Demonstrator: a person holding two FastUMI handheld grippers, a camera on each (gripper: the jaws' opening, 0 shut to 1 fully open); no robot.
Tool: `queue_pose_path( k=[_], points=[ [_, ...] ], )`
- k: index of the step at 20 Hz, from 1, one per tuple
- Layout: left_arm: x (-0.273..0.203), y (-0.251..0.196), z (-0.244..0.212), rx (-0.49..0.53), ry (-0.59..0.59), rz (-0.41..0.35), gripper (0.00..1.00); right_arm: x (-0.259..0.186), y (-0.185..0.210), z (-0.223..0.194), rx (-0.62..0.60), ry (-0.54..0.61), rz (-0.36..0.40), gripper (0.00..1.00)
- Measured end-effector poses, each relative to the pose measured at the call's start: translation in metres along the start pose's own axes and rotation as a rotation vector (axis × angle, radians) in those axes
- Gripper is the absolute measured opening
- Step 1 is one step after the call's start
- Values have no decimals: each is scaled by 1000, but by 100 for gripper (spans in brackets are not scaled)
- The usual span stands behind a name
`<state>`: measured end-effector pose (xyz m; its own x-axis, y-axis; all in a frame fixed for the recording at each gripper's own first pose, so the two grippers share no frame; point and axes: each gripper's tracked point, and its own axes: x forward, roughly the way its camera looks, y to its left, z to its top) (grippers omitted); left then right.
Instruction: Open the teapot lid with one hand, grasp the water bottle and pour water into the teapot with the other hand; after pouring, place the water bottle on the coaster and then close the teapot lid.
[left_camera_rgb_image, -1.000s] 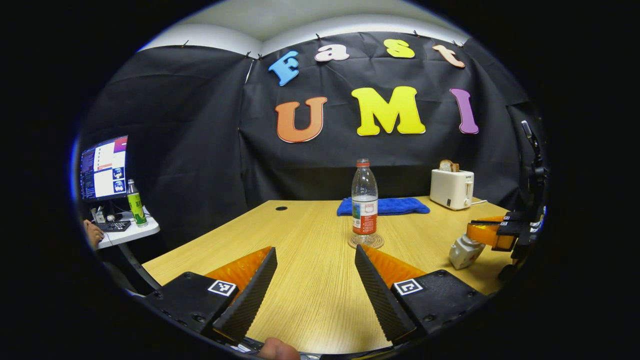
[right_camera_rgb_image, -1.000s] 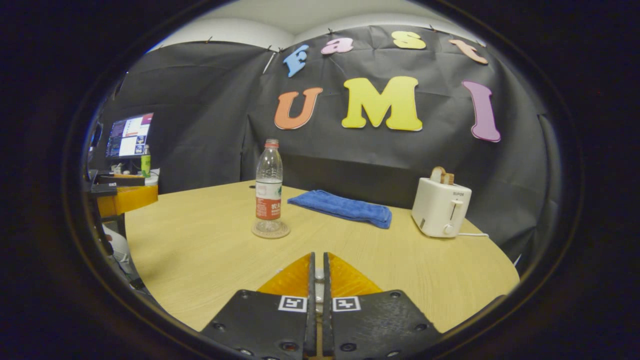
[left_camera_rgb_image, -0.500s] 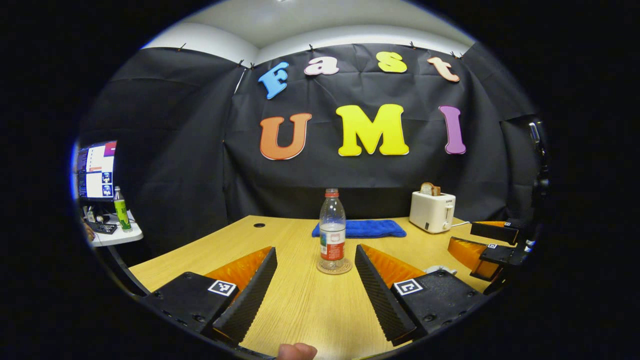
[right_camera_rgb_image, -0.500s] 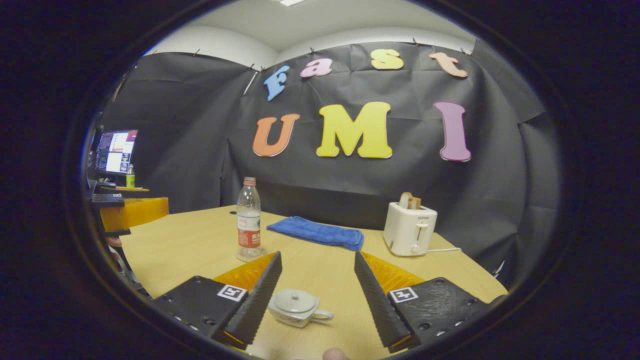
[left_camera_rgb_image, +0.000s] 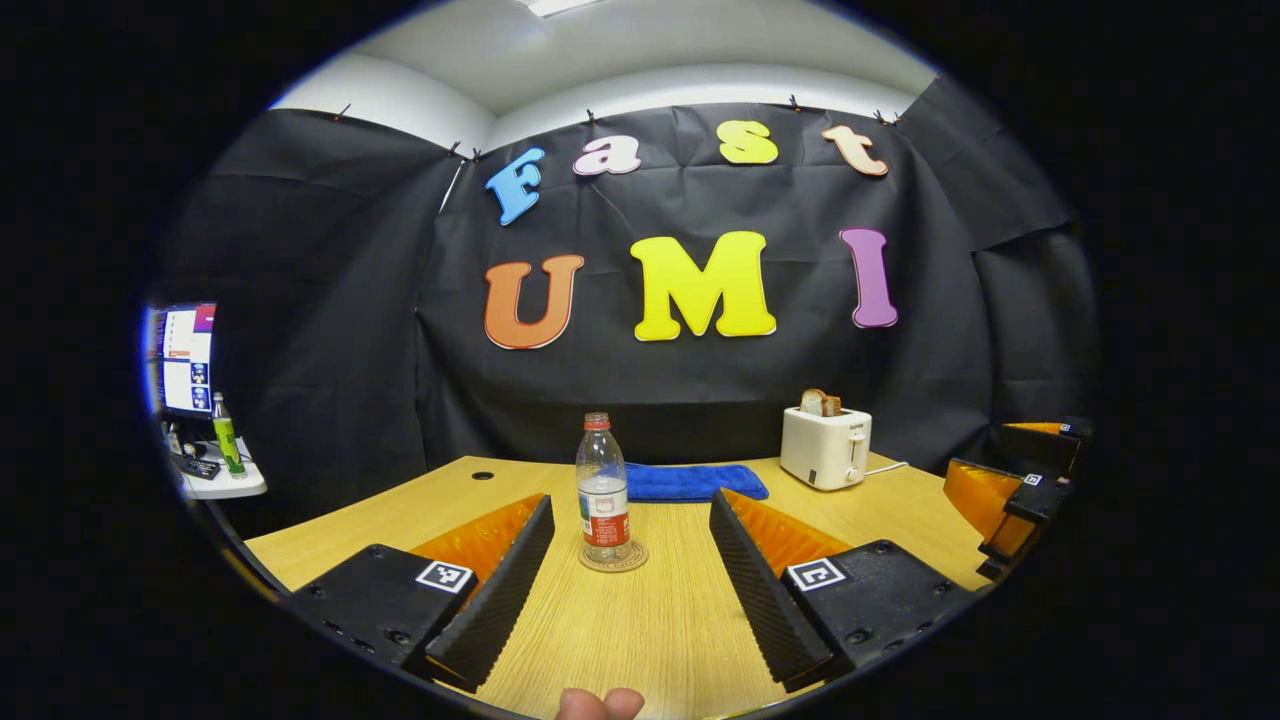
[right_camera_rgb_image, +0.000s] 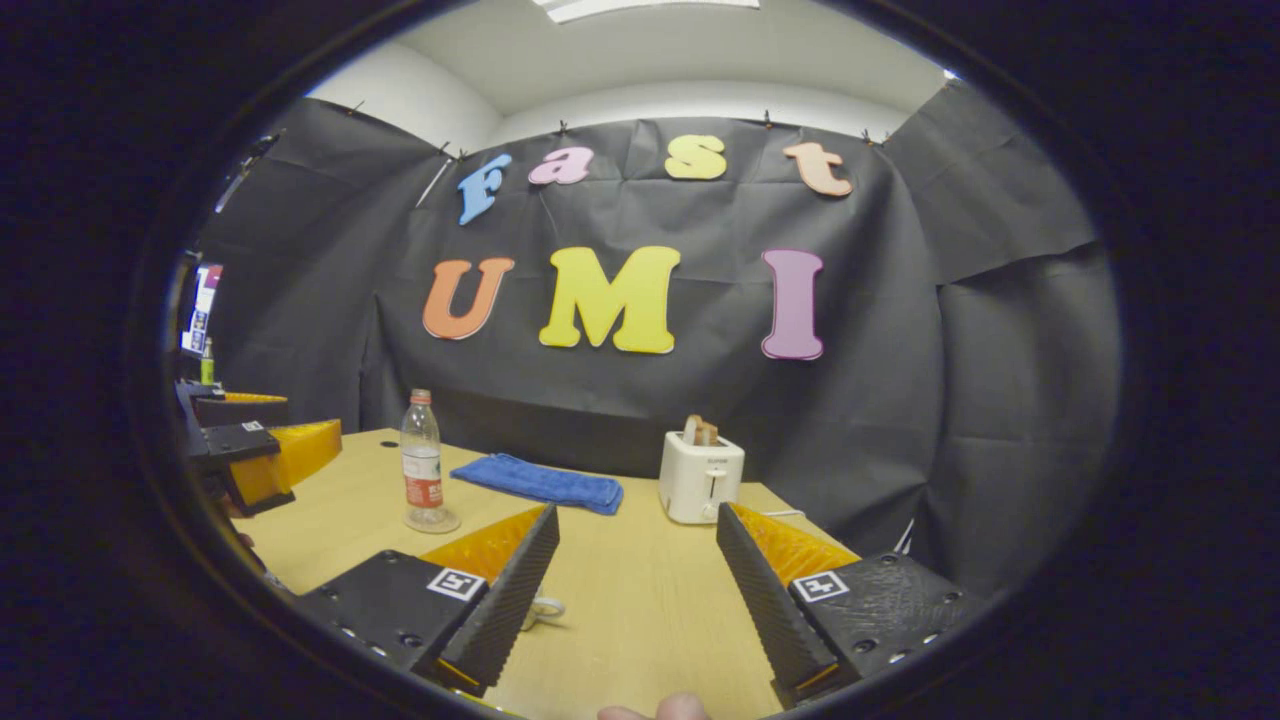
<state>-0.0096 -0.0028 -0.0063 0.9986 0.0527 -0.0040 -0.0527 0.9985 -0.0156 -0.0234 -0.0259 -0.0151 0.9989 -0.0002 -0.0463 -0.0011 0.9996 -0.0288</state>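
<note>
Presently, the water bottle (left_camera_rgb_image: 603, 487) is seen standing upright on the round coaster (left_camera_rgb_image: 613, 558) near the middle of the wooden surface (left_camera_rgb_image: 650, 630), its cap on and water filling roughly its lower half. In the left gripper view, the left gripper (left_camera_rgb_image: 632, 575) is held above the near part of the surface with its jaws wide apart and nothing between them; the bottle and coaster appear farther off, framed in the gap between the two fingers. A fingertip (left_camera_rgb_image: 600, 704) of the person is visible at the bottom edge. Behind the bottle a folded blue towel (left_camera_rgb_image: 685, 482) is laid flat, and to its right a white toaster (left_camera_rgb_image: 826, 449) with bread in its slots is set near the back edge. The right gripper (left_camera_rgb_image: 1015, 485) is seen at the right edge of this view.

In the right gripper view, the right gripper (right_camera_rgb_image: 638, 580) is likewise held with its jaws wide apart and empty. Just beyond its left finger, a small pale loop is visible on the surface, which appears to be the handle of the teapot (right_camera_rgb_image: 545, 608); the rest of the pot is hidden behind the finger, so its lid cannot be judged. At the far left, a monitor (left_camera_rgb_image: 185, 360) and a green bottle (left_camera_rgb_image: 226, 436) are seen on a side desk (left_camera_rgb_image: 225, 485).
</note>
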Motion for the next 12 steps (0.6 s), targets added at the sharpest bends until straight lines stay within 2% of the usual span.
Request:
queue_pose_path(
  k=[7,12],
  points=[
    [-13,9,23,4,-43,7,98,-17,5,27,24,-22,-18,97],
    [-12,5,14,7,-23,-5,98,-21,3,34,16,-35,-22,95]
  ],
)
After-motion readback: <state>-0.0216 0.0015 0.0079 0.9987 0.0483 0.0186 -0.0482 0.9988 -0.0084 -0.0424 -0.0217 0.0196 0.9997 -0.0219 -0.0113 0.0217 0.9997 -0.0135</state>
